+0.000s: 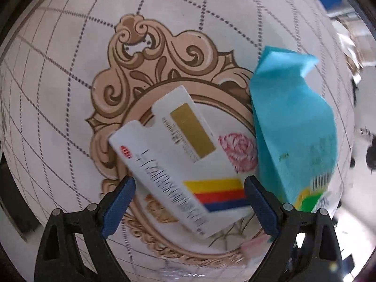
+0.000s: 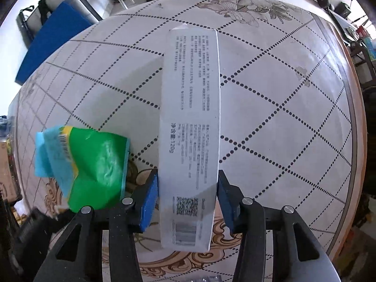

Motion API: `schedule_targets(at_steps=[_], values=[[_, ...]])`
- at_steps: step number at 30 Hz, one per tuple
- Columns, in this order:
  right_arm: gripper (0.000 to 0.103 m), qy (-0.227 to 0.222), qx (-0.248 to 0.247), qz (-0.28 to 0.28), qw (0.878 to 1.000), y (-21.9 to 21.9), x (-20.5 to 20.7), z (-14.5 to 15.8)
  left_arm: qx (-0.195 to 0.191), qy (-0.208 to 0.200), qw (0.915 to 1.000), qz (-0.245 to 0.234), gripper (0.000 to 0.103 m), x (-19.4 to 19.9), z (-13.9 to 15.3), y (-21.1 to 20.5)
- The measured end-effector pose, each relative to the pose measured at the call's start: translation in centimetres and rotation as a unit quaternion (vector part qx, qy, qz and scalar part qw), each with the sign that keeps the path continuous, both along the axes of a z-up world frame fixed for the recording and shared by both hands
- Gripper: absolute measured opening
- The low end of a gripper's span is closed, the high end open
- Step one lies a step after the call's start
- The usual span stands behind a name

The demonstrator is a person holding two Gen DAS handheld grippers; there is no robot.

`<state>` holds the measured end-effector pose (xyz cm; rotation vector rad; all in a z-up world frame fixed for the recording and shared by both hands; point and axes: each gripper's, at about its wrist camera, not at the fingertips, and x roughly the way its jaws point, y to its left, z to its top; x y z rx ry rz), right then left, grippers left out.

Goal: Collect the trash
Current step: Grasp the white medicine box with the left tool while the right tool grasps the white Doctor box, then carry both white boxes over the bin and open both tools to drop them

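In the left wrist view a flat white card package (image 1: 178, 155) with a gold patch and yellow, red and blue stripes lies on the patterned tablecloth (image 1: 70, 75). My left gripper (image 1: 189, 202) is open, its blue pads on either side of the package's near end. A blue and green plastic wrapper (image 1: 291, 127) is right of it, blurred. In the right wrist view my right gripper (image 2: 186, 199) is shut on a long white box (image 2: 190, 122) with printed text and a QR code, held above the table. The same wrapper (image 2: 94, 164) lies to its left.
The round table's wooden rim (image 2: 354, 122) runs along the right. A blue cushioned chair (image 2: 54, 35) stands beyond the far left edge. Clutter and furniture sit past the far edge. A small pink and white scrap (image 1: 253, 244) lies near the left gripper's right finger.
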<state>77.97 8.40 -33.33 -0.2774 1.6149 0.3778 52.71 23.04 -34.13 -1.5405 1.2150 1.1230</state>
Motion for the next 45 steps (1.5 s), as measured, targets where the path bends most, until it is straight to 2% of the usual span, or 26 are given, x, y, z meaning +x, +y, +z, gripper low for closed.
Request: schedule_targets(at_steps=[2, 4, 7, 9, 10, 12, 13, 15, 16, 18, 20, 22, 23, 25, 29, 31, 33, 36, 39, 42, 45], values=[[0.049, 0.001, -0.002, 0.007, 1.000, 0.1, 0.1, -0.1, -0.007, 0.014, 0.9998, 0.013, 0.094, -0.1, -0.6, 0.0], [0.049, 0.004, 0.000, 0.017, 1.000, 0.2, 0.0, -0.3, 0.009, 0.022, 0.9997, 0.010, 0.088, -0.1, -0.3, -0.4], [0.049, 0.007, 0.000, 0.058, 0.998, 0.1, -0.8, -0.4, 0.017, 0.041, 0.9973, -0.058, 0.088, 0.3, 0.1, -1.9], [0.049, 0.010, -0.002, 0.090, 0.996, -0.5, -1.8, -0.4, 0.037, 0.061, 0.9890, -0.130, 0.087, 0.7, 0.5, -3.1], [0.049, 0.011, -0.003, 0.101, 0.995, -0.9, -2.2, -0.3, 0.043, 0.067, 0.9816, -0.174, 0.087, 0.9, 0.6, -3.8], [0.049, 0.019, -0.006, 0.121, 0.992, -2.1, -3.4, -0.4, 0.056, 0.085, 0.9596, -0.262, 0.087, 0.9, 0.9, -5.7], [0.049, 0.024, -0.007, 0.130, 0.991, -2.7, -4.0, -0.4, 0.062, 0.099, 0.9417, -0.316, 0.087, 0.6, 1.0, -7.0], [0.049, 0.029, -0.012, 0.153, 0.988, -4.1, -5.6, -0.4, 0.062, 0.109, 0.9227, -0.364, 0.088, -0.6, 0.9, -9.0], [0.049, 0.026, -0.021, 0.164, 0.986, -5.0, -6.4, -0.4, 0.059, 0.111, 0.9196, -0.372, 0.088, -1.3, 0.8, -9.6], [0.049, 0.027, -0.027, 0.172, 0.984, -6.3, -7.6, -0.4, 0.043, 0.100, 0.9268, -0.359, 0.088, -3.0, 0.6, -10.6], [0.049, 0.031, -0.031, 0.167, 0.985, -7.4, -8.4, -0.4, 0.015, 0.080, 0.9415, -0.327, 0.090, -4.6, -0.2, -11.0], [0.050, 0.030, -0.033, 0.156, 0.987, -7.7, -8.5, -0.5, 0.010, 0.058, 0.9606, -0.272, 0.093, -6.3, -0.4, -10.6], [0.050, 0.026, -0.038, 0.151, 0.987, -7.7, -8.5, -0.7, 0.006, 0.049, 0.9675, -0.248, 0.093, -7.2, -0.4, -10.2], [0.050, 0.002, -0.049, 0.150, 0.987, -7.7, -8.4, -1.1, 0.016, 0.047, 0.9752, -0.216, 0.093, -7.8, -0.1, -9.8], [0.050, -0.013, -0.048, 0.127, 0.991, -7.5, -7.9, -1.7, 0.025, 0.049, 0.9812, -0.185, 0.088, -9.3, 0.7, -10.3], [0.049, -0.016, -0.039, 0.117, 0.992, -7.8, -8.2, -1.4, 0.048, 0.048, 0.9772, -0.201, 0.073, -9.0, 1.6, -13.5], [0.048, -0.012, -0.033, 0.104, 0.994, -8.9, -7.5, -1.4, 0.061, 0.056, 0.9694, -0.231, 0.073, -8.0, 2.5, -14.4], [0.048, -0.014, -0.017, 0.111, 0.994, -10.2, -7.8, -0.7, 0.098, 0.077, 0.9495, -0.288, 0.073, -6.3, 4.0, -15.9], [0.048, -0.021, 0.003, 0.122, 0.992, -11.8, -8.8, 1.0, 0.139, 0.082, 0.9295, -0.332, 0.073, -5.0, 6.3, -18.1], [0.048, -0.028, 0.022, 0.133, 0.990, -13.8, -10.2, 2.8, 0.174, 0.072, 0.9158, -0.354, 0.073, -5.7, 9.2, -20.9], [0.048, -0.037, 0.045, 0.139, 0.989, -15.8, -12.2, 5.2, 0.204, 0.058, 0.9067, -0.365, 0.073, -7.7, 12.1, -23.3]])
